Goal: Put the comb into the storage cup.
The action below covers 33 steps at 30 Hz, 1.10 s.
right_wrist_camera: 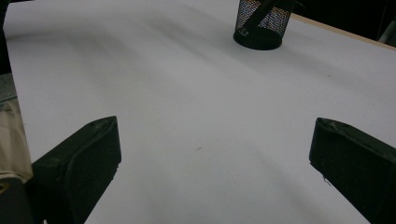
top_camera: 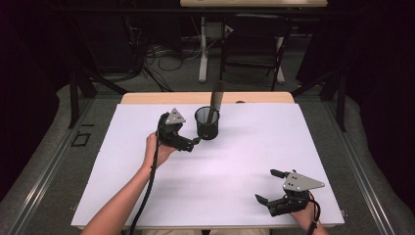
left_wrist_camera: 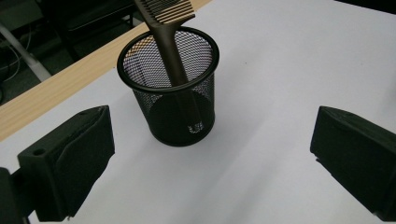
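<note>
I am working at a white surface (top_camera: 244,161) with a pale wooden strip (top_camera: 147,98) running along its far edge, and the room behind it is sitting in near darkness, with a tangle of cables (top_camera: 161,54) lying on the floor, a white desk leg (top_camera: 203,49) and a dark chair frame (top_camera: 254,49) standing beyond. My left forearm is reaching in from the bottom toward the far middle of the surface, and my left tongs (top_camera: 196,142) are hovering there with the jaws standing wide apart, gripping nothing and pointing at the cup from just beside it. My right hand is resting near the front right corner, well apart from the cup, and my right tongs (top_camera: 270,186) are likewise gaping wide over bare white surface, holding nothing. The black mesh pen cup (left_wrist_camera: 173,88) is standing upright near the far middle, and a brown comb (left_wrist_camera: 169,32) is leaning inside it, handle down, teeth sticking up past the rim.
</note>
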{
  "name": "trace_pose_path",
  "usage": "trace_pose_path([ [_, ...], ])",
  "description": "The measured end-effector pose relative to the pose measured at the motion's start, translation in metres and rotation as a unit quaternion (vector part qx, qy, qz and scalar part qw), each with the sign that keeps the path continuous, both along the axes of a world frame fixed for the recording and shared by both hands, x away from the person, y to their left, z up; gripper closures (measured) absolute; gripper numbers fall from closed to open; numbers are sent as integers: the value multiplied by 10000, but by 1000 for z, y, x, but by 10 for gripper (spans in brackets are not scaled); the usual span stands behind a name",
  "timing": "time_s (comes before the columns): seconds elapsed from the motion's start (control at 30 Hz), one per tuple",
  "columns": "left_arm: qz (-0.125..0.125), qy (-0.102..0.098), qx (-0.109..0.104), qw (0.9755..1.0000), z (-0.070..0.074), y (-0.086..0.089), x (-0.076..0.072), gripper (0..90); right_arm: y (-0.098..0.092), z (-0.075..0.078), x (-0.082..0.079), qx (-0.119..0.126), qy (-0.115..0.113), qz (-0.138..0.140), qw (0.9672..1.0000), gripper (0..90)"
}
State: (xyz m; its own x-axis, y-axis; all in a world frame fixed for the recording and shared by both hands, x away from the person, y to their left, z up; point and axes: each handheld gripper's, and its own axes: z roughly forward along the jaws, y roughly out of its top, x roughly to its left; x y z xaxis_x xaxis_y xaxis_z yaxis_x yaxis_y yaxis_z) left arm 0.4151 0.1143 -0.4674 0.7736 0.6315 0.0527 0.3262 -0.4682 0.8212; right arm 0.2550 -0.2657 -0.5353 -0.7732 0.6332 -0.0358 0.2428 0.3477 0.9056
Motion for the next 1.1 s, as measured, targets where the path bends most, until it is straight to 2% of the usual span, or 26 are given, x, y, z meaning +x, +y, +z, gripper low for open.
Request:
trace_pose_path([
  [0.27, -50, 11, 87, 9999, 3, 11, -20, 0, 0, 0, 0, 20, -8, 15, 10000, 18],
  [0.43, -15, -13, 150, 9999, 3, 24, -33, 0, 1, -1, 1, 17, 12, 15, 10000, 17],
  [0.7, 118, 6, 23, 9999, -2, 43, -49, 0, 0, 0, 1, 0, 14, 7, 10000, 17],
  [0.87, 179, -42, 75, 9998, -4, 54, -61, 0, 1, -1, 1, 22, 10, 8, 10000, 17],
  [1.1, 315, -57, 21, 9995, -10, 70, -77, 0, 1, -1, 1, 23, 25, 6, 10000, 17],
])
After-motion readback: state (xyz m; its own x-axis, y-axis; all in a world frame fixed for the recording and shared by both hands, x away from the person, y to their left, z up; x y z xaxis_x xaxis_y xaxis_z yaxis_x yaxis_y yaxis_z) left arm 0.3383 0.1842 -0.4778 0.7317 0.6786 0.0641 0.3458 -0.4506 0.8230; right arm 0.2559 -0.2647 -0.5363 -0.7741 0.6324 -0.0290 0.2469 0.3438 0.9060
